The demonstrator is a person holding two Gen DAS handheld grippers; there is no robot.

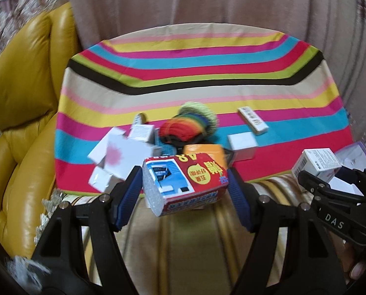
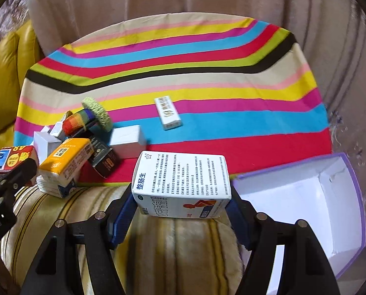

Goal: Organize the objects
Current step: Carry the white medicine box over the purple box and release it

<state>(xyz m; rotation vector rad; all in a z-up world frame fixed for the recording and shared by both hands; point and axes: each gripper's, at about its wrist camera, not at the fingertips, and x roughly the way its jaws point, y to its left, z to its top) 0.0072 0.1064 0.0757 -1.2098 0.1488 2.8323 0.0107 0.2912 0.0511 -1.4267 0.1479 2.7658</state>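
While you hold two cartons aloft, stock stands thus: left gripper (image 1: 185, 186), fingers pinching the red-and-blue box (image 1: 183, 182) above the near edge of the striped cloth (image 1: 195, 78); right gripper (image 2: 181, 209), fingers pinching the white medicine box (image 2: 181, 182) just left of the open purple-edged box (image 2: 306, 196). Still on the cloth: orange box (image 2: 64, 162), dark box (image 2: 104, 157), plain white box (image 2: 127, 139), long white box (image 2: 168, 113), rainbow knitted item (image 2: 84, 120). Risk: the red-and-blue box sits tilted and could twist free. Motion blur obscures the leftmost white cartons; the purple-edged box is cut off by the frame.
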